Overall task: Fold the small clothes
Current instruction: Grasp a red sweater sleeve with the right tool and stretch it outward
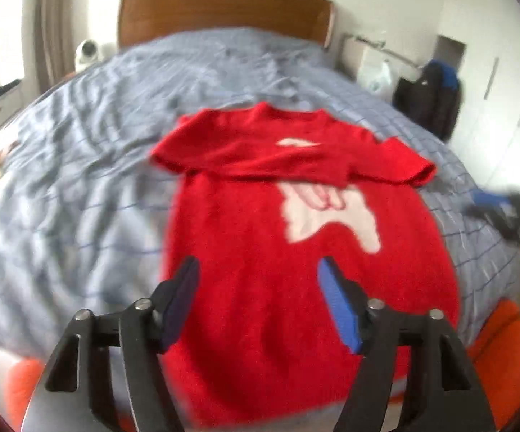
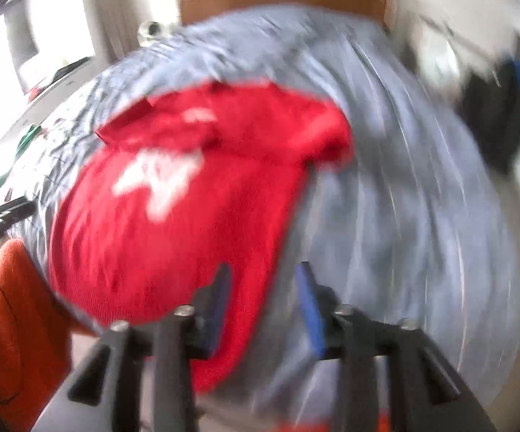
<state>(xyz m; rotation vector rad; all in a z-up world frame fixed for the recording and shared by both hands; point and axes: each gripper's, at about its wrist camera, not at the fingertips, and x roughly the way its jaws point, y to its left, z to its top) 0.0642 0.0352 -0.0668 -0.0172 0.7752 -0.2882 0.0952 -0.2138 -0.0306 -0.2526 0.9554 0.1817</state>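
Lying lengthwise on the bed (image 1: 80, 165), your red sweater (image 1: 295, 280) points its collar at the headboard (image 1: 224, 10), sleeves folded across. Your left gripper (image 1: 258, 302) hangs spread and empty over its hem; the right gripper (image 2: 263, 306), too, over its right edge.

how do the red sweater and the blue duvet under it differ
The red sweater is a plain bright red with a white figure on its front; the blue duvet is pale grey-blue with thin grid lines. The sweater is small and lies on top, its upper part folded across; the duvet covers the whole bed and is rumpled. Both are soft cloth lying loose, gripped by neither gripper.
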